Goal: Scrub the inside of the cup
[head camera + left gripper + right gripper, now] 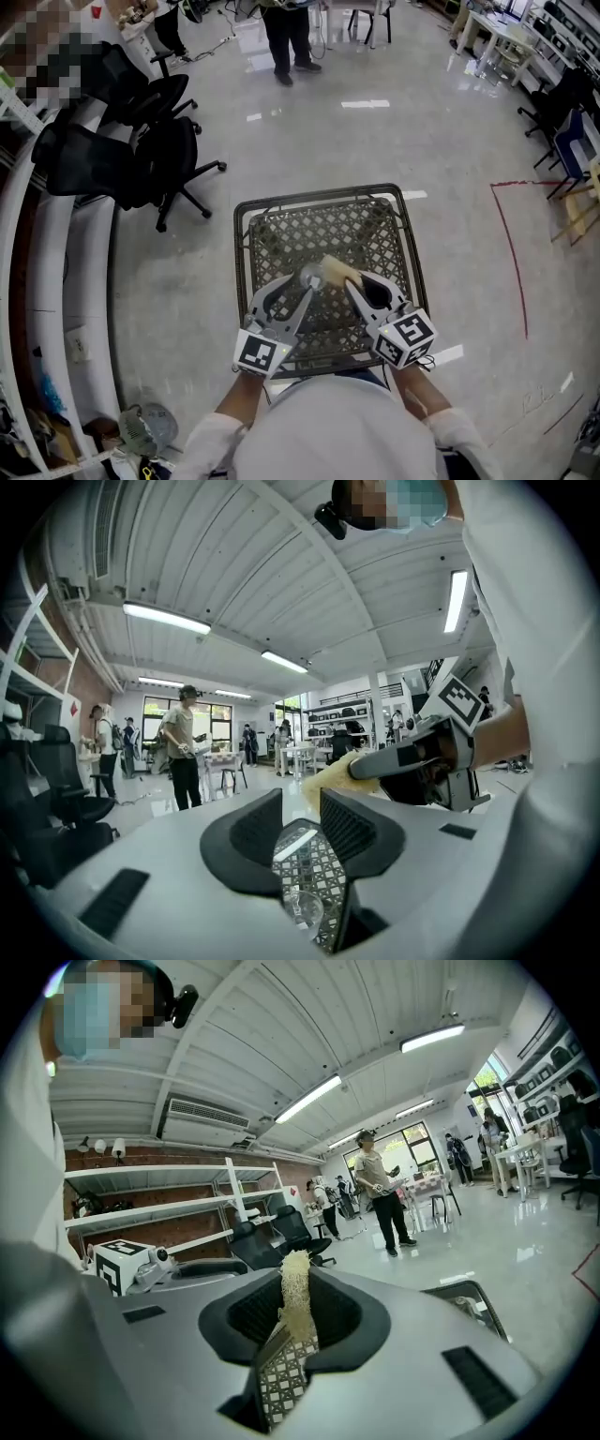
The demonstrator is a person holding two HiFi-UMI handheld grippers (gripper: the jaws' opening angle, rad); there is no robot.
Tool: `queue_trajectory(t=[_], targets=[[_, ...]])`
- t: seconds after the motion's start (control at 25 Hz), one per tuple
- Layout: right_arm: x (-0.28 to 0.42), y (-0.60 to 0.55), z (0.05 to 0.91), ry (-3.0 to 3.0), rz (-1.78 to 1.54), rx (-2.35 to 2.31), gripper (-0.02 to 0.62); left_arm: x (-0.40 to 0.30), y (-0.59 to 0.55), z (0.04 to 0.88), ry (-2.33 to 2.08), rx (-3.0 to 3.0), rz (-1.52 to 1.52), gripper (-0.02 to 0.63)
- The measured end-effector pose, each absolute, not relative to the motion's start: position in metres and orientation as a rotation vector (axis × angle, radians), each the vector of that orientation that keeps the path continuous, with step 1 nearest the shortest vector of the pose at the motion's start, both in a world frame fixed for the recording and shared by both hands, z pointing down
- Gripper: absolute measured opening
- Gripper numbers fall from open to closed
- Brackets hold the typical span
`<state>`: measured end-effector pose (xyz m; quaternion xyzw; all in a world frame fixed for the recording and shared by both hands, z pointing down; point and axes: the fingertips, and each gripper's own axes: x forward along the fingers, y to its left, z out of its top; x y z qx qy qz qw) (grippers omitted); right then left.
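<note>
A clear glass cup [311, 276] hangs over the metal mesh table [251, 234], and my left gripper [302, 286] is shut on it. In the left gripper view the cup [306, 897] fills the gap between the black pads, and the mesh shows through the glass. My right gripper [352, 281] is shut on a yellow fibrous sponge [337, 271]. The sponge's tip lies right beside the cup's rim. In the right gripper view the sponge [296, 1299] stands up between the pads. The left gripper view shows the right gripper [380, 761] with the sponge [328, 772] just past my left jaws.
Black office chairs [141, 150] stand at the left beside a white curved shelf [47, 272]. A person [287, 37] stands far ahead on the glossy floor. A red tape line [511, 262] runs along the floor to the right. Desks and chairs sit at the far right.
</note>
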<state>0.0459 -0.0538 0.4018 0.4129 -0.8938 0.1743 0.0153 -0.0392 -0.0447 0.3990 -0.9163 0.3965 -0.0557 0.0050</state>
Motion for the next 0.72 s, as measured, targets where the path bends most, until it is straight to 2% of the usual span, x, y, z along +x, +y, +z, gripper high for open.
queue_trajectory(t=[0.08, 0.36, 0.72], targets=[[0.046, -0.051, 0.4, -2.781, 0.526, 1.282, 0.089, -0.041, -0.042, 0.395, 1.252, -2.852, -0.177, 0.12], [0.04, -0.042, 0.402, -2.774, 0.493, 1.256, 0.089, -0.05, -0.036, 0.393, 1.285, -2.783, -0.307, 0.077], [0.042, -0.033, 0.406, -2.754, 0.477, 1.288, 0.089, -0.052, -0.024, 0.389, 1.331, -2.779, -0.303, 0.054]])
